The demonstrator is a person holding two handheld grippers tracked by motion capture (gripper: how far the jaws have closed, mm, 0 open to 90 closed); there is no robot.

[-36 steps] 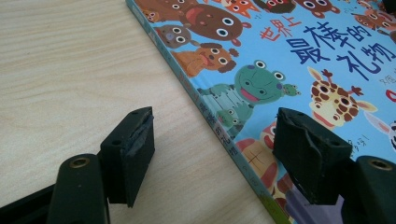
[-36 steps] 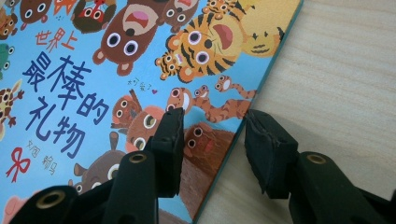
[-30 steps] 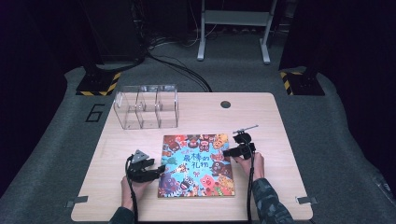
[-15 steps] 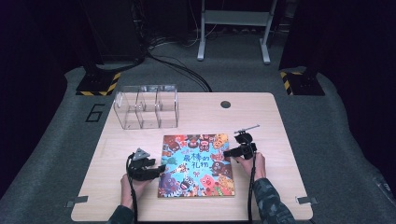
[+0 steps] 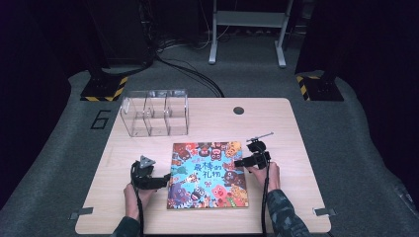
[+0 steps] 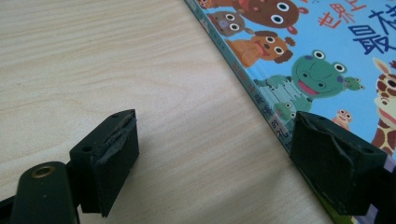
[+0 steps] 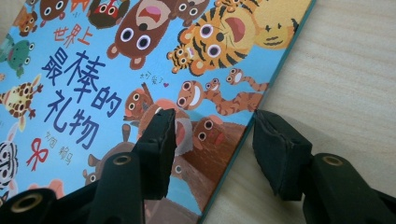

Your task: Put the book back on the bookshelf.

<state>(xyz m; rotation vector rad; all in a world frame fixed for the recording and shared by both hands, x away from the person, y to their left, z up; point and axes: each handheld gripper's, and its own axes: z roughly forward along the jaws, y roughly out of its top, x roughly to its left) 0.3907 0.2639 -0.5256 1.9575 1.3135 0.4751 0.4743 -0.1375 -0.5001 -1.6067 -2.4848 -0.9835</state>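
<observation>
Colourful animal-cover picture book (image 5: pixel 208 175) lies flat, closed, mid-table; left gripper (image 5: pixel 165 180) and right gripper (image 5: pixel 238 162), jaws just opening, straddle its opposite edges unclamped—book looks set down, clear acrylic organizer (image 5: pixel 155 112) beyond still unused.

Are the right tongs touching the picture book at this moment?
Cannot tell. In the right gripper view the right tongs straddle the picture book's edge, one jaw over the cover, one beside the edge. Their jaws have just been opening; neither contact nor gap shows plainly.
</observation>
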